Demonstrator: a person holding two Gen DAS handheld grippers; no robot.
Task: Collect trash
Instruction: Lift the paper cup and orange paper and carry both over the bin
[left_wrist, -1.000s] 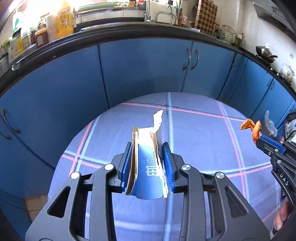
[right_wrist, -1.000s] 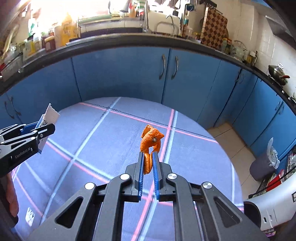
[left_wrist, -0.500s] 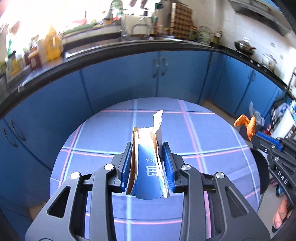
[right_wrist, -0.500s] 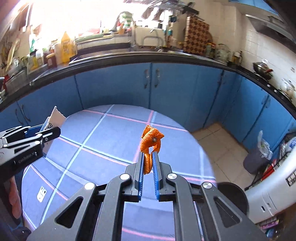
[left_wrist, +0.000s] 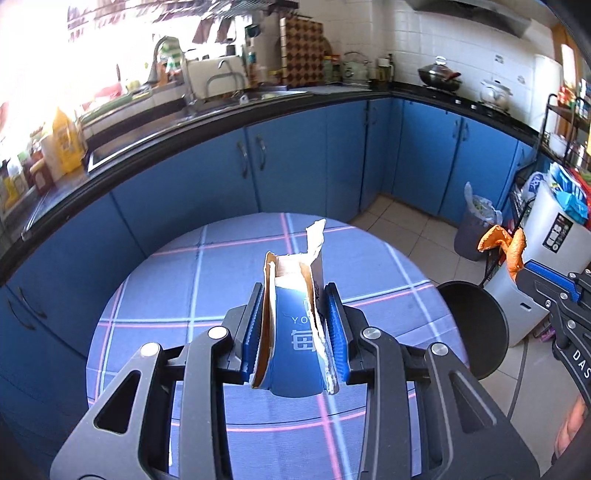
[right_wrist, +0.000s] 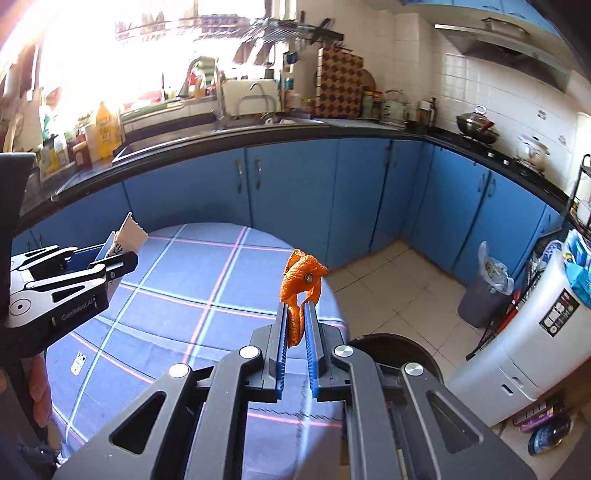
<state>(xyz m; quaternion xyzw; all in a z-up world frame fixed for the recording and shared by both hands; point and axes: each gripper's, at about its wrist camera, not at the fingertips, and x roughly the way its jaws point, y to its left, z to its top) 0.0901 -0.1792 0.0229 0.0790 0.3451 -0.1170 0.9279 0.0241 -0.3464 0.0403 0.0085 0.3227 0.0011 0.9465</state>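
Carrying two pieces of trash at once, both grippers are held above the round table covered in a blue checked cloth (left_wrist: 207, 280). The left gripper (left_wrist: 293, 332) is closed on a torn blue cardboard carton with a brown inner face (left_wrist: 295, 332); the pads press on its two flat sides, and its long axis runs forward along the fingers, the ripped open end with a pale strip pointing ahead and upward, away from the gripper. The right gripper (right_wrist: 297, 332) is closed almost fully on a curled piece of orange peel (right_wrist: 301, 280), which stands upright out of the fingertips, its hooked end uppermost.

The relation on which the coming move is judged to turn is that of the round black open bin (left_wrist: 472, 328) to the two grippers. In the left wrist view it lies below and to the right of the left gripper, just past the table edge; in the right wrist view its rim (right_wrist: 391, 341) shows directly beneath and just beyond the right gripper's fingertips. The right hand is therefore judged the nearer, so the peel would likely be released first, while the carton would need to be carried further right. Further ahead and to the right, a grey lined bin (right_wrist: 484, 291) stands on the tiled floor, well apart from both grippers.
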